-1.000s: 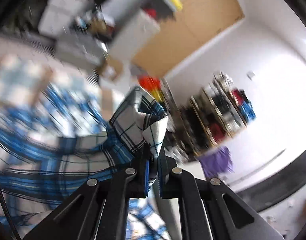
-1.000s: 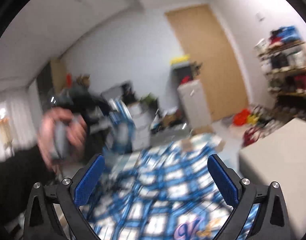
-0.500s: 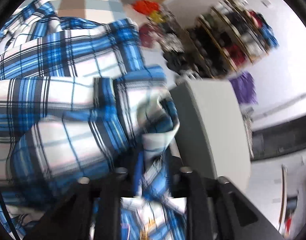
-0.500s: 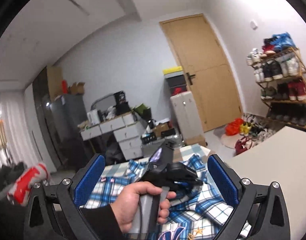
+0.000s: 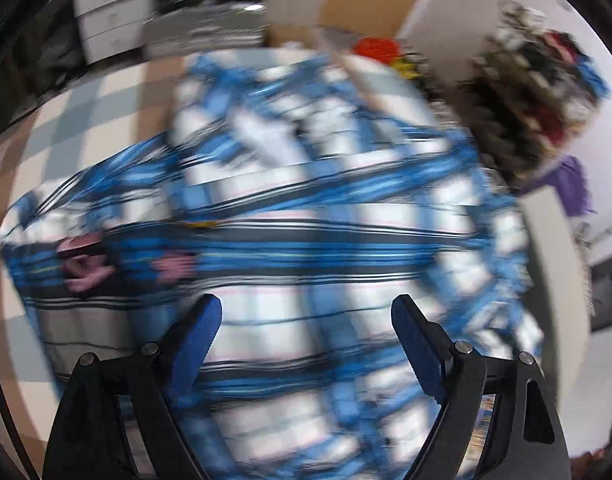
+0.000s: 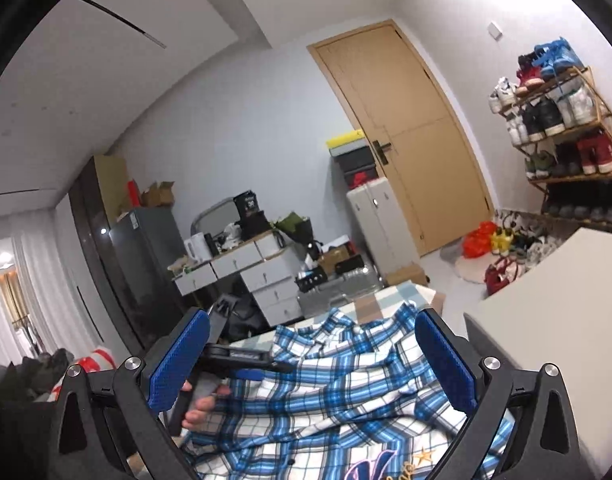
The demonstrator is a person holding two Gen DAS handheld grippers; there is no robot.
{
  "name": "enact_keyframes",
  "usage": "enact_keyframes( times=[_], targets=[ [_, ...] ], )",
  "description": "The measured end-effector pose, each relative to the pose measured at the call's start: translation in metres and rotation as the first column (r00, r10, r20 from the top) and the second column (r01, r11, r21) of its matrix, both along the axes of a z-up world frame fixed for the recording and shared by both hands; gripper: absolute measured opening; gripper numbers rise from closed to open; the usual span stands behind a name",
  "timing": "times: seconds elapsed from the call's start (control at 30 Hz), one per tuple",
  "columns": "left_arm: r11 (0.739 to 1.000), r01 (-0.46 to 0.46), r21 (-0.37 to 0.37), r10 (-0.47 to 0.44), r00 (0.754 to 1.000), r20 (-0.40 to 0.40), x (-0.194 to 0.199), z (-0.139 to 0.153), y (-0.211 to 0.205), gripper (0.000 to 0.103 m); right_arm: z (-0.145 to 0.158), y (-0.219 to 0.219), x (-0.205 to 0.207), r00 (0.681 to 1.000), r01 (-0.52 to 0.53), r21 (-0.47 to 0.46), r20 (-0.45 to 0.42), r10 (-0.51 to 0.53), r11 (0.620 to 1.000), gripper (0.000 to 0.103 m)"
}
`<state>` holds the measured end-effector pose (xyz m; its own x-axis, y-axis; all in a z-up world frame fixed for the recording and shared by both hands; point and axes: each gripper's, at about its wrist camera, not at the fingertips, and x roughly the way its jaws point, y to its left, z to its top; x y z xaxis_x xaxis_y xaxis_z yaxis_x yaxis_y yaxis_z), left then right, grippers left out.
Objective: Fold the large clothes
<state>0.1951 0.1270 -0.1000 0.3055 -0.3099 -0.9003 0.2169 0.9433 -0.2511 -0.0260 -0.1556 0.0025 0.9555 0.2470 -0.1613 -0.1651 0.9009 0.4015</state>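
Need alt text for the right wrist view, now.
A blue plaid shirt lies crumpled on a table between the open blue pads of the right tool. At left a hand holds the left tool over the shirt. Behind: a wooden door, drawers, a shoe rack.

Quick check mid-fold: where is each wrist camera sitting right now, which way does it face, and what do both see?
Left wrist: on the left gripper, tilted down at the blurred plaid shirt; jaws opening, nothing between them.
Right wrist: on the right gripper, facing roughly level toward the door; open fingers and a hand show.
Shared: shirt, shoe rack.
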Motion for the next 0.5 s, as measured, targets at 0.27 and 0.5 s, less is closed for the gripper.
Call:
enact_keyframes(
  times=[0.27,0.5],
  targets=[
    [0.992,-0.117,0.046,0.117,0.993,-0.007,-0.001,-0.020,0.007,0.084,-0.009,0.024,0.008,0.998,-0.055,-0.124,-0.035,0.051,0.991,0.103],
    [0.997,-0.018,-0.081,0.015,0.999,-0.041,-0.017,-0.003,0.002,0.084,-0.032,0.044,0.029,0.980,-0.132,-0.191,-0.175,0.099,0.973,0.103]
  ],
)
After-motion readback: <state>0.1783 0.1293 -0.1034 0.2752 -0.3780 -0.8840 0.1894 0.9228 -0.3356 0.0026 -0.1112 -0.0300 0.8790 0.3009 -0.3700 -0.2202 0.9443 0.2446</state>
